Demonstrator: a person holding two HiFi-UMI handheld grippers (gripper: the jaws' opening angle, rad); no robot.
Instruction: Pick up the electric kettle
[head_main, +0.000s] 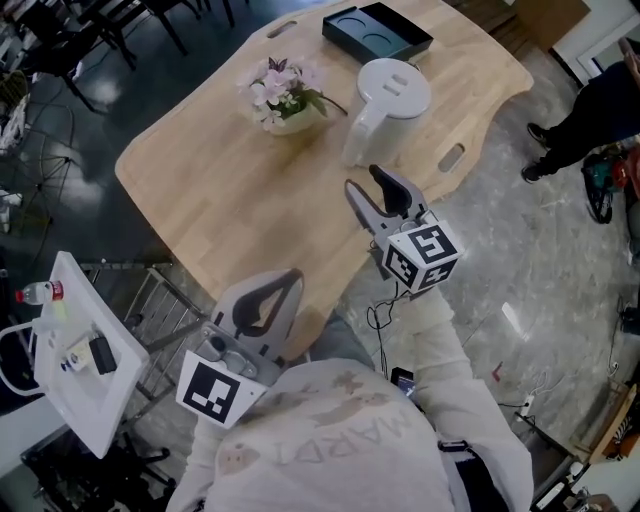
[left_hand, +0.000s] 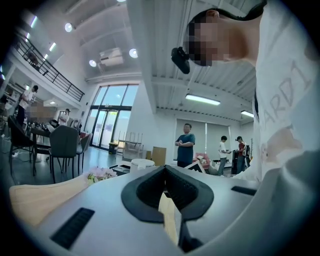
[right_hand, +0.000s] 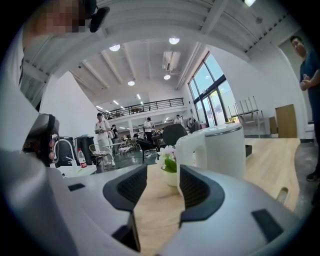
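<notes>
The white electric kettle (head_main: 388, 105) stands upright on the far right part of the wooden table (head_main: 220, 190), its handle (head_main: 357, 132) turned toward me. My right gripper (head_main: 366, 186) hovers just short of that handle, open, with nothing between its fingers. In the right gripper view the kettle (right_hand: 222, 149) rises ahead, a little right of the open gripper (right_hand: 161, 189). My left gripper (head_main: 283, 281) hangs at the table's near edge, shut and empty. In the left gripper view the gripper (left_hand: 164, 176) is shut and the kettle (left_hand: 142, 163) is small and far.
A pot of pink flowers (head_main: 284, 94) stands left of the kettle, and a black tray (head_main: 376, 32) lies behind it. A white cart (head_main: 75, 350) with a bottle (head_main: 38, 293) is at the left. A person (head_main: 592, 110) stands at the right beyond the table.
</notes>
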